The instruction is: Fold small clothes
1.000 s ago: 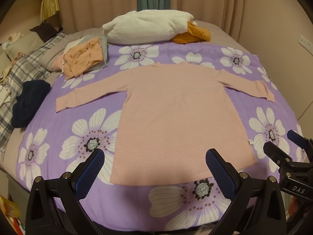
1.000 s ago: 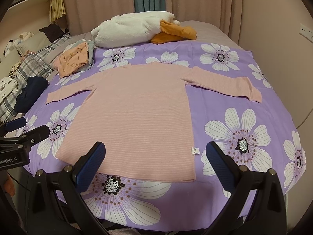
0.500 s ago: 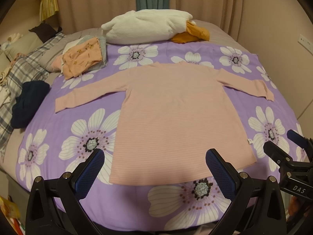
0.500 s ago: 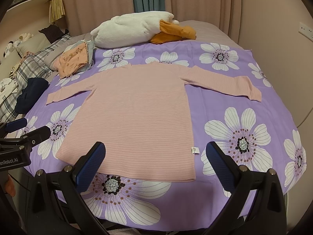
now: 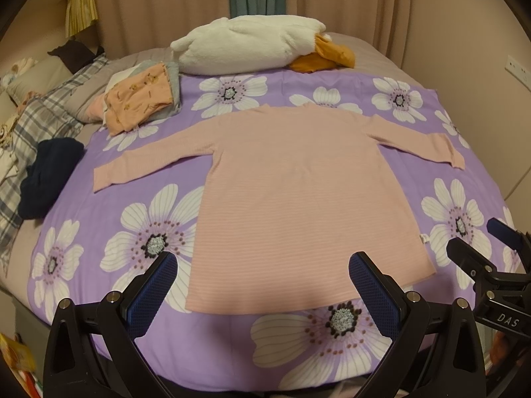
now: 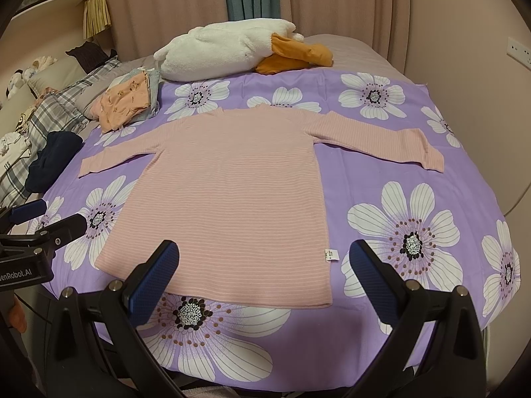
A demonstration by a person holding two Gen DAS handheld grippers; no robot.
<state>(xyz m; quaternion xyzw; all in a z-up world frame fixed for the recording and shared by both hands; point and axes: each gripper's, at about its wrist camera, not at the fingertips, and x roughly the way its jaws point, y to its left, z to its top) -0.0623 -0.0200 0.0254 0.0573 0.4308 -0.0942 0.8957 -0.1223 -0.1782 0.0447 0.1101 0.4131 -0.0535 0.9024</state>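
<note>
Pink shirt (image 5: 298,192) lies flat — left claw (image 5: 262,285), right claw (image 6: 264,273) both spread, empty.

Beside the pink shirt (image 6: 229,195), its small white tag (image 6: 331,254) carries print too tiny to read. The right gripper (image 5: 478,242) is cut off by the left wrist view's edge. Left of the shirt, the dark garment (image 6: 54,159) is a shapeless bundle. The folded pile (image 5: 142,99) hides its lower layers.
</note>
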